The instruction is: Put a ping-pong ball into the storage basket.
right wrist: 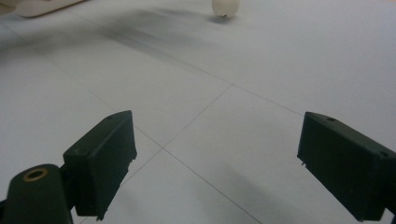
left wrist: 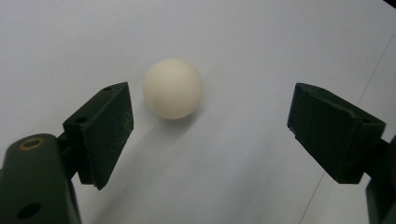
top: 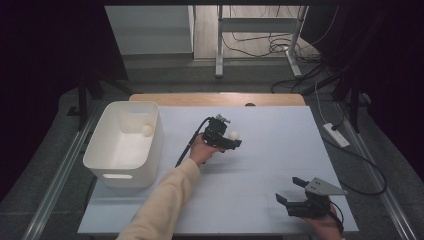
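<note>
White ball (left wrist: 173, 88) on pale table (top: 260, 165), between spread left gripper (top: 231, 138); dark room.

The pale surface (top: 260, 170) carries a white bin (top: 125, 145) at its left edge and a cream ball (top: 233, 135) lying near the middle.

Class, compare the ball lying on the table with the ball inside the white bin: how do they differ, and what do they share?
The ball on the table lies on the open white surface; the ball in the bin sits inside the white bin, near its far wall. The left gripper, jaws open, is at the table ball; no gripper is near the bin ball. Both are small, round and cream-white.
</note>
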A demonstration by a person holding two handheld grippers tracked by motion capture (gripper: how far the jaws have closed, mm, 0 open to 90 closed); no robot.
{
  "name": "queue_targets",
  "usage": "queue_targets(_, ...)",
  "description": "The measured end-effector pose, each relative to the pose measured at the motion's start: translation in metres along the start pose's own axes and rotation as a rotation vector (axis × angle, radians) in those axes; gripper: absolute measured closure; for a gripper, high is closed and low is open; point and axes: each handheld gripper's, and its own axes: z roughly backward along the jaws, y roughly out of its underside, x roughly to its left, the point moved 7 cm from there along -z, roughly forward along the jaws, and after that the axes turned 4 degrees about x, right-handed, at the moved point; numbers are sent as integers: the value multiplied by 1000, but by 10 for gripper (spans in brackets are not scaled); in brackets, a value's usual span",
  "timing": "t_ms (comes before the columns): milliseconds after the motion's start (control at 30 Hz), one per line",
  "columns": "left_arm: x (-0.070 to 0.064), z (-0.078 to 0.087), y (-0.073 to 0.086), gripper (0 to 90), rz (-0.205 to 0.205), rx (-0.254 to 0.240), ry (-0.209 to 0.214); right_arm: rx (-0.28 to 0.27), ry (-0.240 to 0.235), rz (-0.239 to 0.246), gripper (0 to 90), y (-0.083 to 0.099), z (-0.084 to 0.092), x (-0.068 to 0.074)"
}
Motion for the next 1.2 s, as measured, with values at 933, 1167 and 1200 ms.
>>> queue_targets(933, 2, -26, -6, 167, -1, 8, -34, 4, -2, -5, 116, 1, -1, -2)
queue_targets(1167, 4, -29, -8, 179, 3, 8, -41, 5, 0, -5, 116, 1, 0, -2)
queue_targets(1200, 4, -30, -9, 183, 2, 7, -41, 5, 0, -5, 116, 1, 0, -2)
